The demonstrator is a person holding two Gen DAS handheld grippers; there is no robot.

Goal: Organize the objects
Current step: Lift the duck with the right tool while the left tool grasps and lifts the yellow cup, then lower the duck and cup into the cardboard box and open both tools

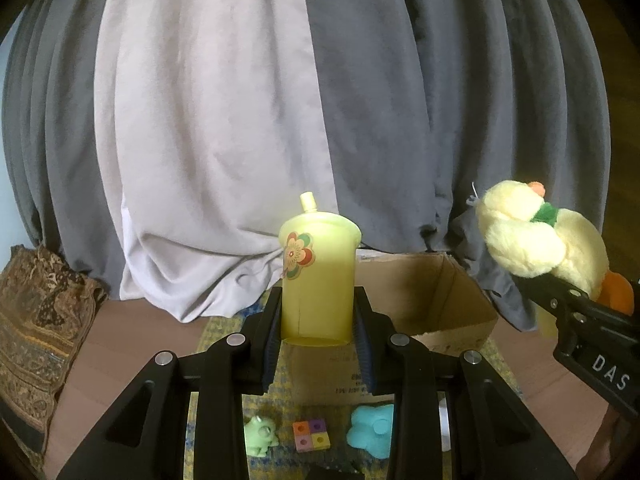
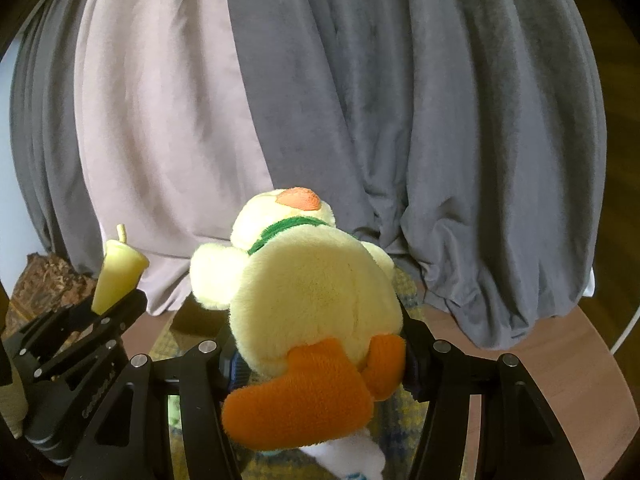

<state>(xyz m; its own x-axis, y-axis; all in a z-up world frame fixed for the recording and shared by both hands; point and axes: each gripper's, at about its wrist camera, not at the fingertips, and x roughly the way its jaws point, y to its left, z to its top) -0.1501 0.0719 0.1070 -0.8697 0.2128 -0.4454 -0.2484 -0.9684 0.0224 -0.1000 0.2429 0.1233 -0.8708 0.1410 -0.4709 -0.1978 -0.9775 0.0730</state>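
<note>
nearest in the left wrist view, along the bottom edge of the frame, three small items lie on the patterned mat [image 1: 224,328] that covers the bench [image 1: 132,332]: a green frog figure [image 1: 261,436] at lower left, a four-colour block [image 1: 310,435] at lower centre, and a blue flower-shaped piece [image 1: 370,430] just right of it. they sit well apart from the box, so they are judged not yet sorted.

above them, the left gripper [image 1: 318,312] occupies the lower centre. its jaws are closed partway against the lower sides of the yellow sippy cup [image 1: 318,276], which stands upright with its spout at the top and a flower sticker on its lid rim. the low grasp keeps the cup vertical, probably to allow upright placement.

in the right wrist view, the right gripper [image 2: 320,360] fills the bottom of the frame. its jaws are clamped on the lower body of the plush duck [image 2: 312,304], with the orange feet hanging toward the camera and the head pointing away. the soft body bulges above the jaws, so the hold appears firm.

behind the cup, at centre right of the left wrist view, the cardboard box [image 1: 440,300] stands open with its flaps spread. its visible interior shows nothing inside; the near floor is hidden by the cup. both held items appear raised near the box, which is judged to be the destination.

farthest back, grey and pale curtains [image 1: 280,100] fill the upper frame, and a folded patterned cloth [image 1: 36,320] lies at left.
</note>
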